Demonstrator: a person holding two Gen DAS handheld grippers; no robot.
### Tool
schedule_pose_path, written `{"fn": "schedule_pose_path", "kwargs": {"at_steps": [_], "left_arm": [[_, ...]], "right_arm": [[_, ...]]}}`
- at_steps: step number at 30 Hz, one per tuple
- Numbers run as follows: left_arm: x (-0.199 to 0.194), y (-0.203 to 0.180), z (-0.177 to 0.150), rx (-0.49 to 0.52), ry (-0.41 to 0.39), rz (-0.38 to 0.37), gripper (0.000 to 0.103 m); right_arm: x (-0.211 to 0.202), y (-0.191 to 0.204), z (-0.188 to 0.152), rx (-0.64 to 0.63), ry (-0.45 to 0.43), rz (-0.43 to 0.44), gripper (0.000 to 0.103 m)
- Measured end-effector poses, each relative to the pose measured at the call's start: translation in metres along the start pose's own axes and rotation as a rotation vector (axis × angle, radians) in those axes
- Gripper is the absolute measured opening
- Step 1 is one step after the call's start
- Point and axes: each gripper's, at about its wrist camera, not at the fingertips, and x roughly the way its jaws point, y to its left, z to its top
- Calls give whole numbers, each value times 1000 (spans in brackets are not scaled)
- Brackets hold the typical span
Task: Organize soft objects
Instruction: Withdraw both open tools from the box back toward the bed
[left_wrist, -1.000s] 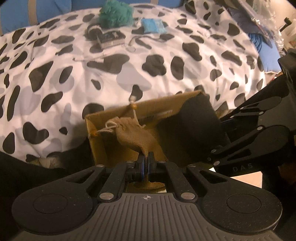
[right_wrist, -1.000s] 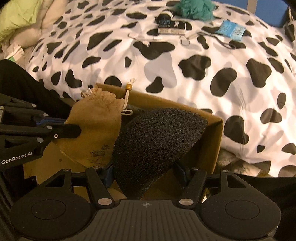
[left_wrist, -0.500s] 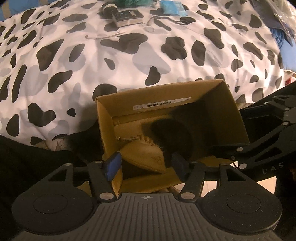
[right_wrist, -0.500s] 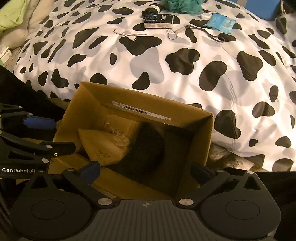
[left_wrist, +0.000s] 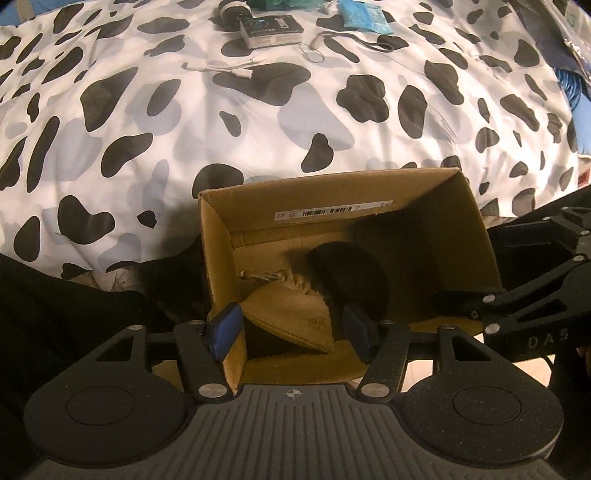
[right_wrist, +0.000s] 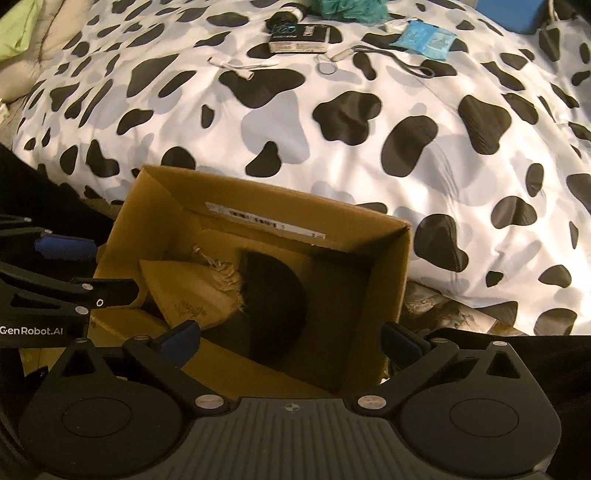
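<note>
An open cardboard box (left_wrist: 214, 243) (right_wrist: 391, 295) stands at the near edge of a cow-print bed. Inside it lie a tan drawstring pouch (left_wrist: 295, 317) (right_wrist: 188, 291) and a black foam half-disc (left_wrist: 351, 273) (right_wrist: 277, 295), side by side and touching. My left gripper (left_wrist: 291, 332) is open and empty above the box's near edge. My right gripper (right_wrist: 291, 339) is open and empty over the box. A teal fluffy object (right_wrist: 347, 7) and a light blue packet (left_wrist: 364, 14) (right_wrist: 424, 37) lie at the far side of the bed.
A dark small box (left_wrist: 269, 29) (right_wrist: 299, 37), a white cable adapter (left_wrist: 221, 68) (right_wrist: 240, 66) and a key ring with strap (left_wrist: 314, 48) (right_wrist: 328, 66) lie far on the cow-print duvet (left_wrist: 184, 129) (right_wrist: 369, 147). Blue fabric (left_wrist: 576, 92) lies at the right edge.
One second ago my left gripper held the pouch and my right held the foam above the box. Both opened, the items dropped in, and both grippers have pulled back.
</note>
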Motion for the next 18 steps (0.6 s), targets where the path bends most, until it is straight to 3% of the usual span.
{"fn": "schedule_pose_path", "kwargs": {"at_steps": [12, 18], "left_arm": [[-1, -9, 17, -6, 17, -1, 59], [-12, -7, 25, -17, -50, 8, 59]], "right_arm": [[4, -14, -1, 48, 19, -40, 103], [6, -11, 1, 29, 23, -48, 103]]}}
